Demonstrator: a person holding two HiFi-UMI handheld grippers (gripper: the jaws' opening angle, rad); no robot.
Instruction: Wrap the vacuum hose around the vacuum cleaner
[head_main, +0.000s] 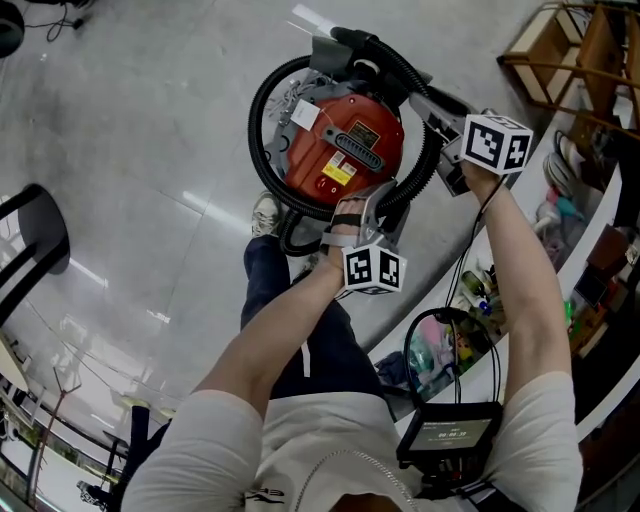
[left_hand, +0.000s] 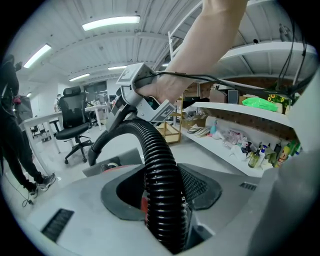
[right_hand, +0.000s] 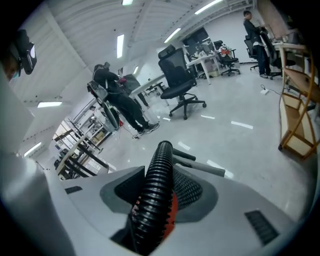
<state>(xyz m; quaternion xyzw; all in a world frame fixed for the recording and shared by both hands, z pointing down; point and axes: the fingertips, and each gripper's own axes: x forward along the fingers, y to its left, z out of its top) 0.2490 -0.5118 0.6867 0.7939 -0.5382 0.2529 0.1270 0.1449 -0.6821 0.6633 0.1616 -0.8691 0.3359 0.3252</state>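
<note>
The red vacuum cleaner stands on the floor below me. Its black ribbed hose loops round the body. My left gripper is at the near side of the vacuum, shut on the hose, which runs up between its jaws and arcs left. My right gripper is at the vacuum's right, shut on another stretch of hose near the grey wand. In the left gripper view, the right gripper and the hand holding it show above the hose.
A white shelf with bottles and clutter runs along the right. A wooden rack stands at the top right. My shoe is beside the vacuum. Office chairs and people stand farther off on the grey floor.
</note>
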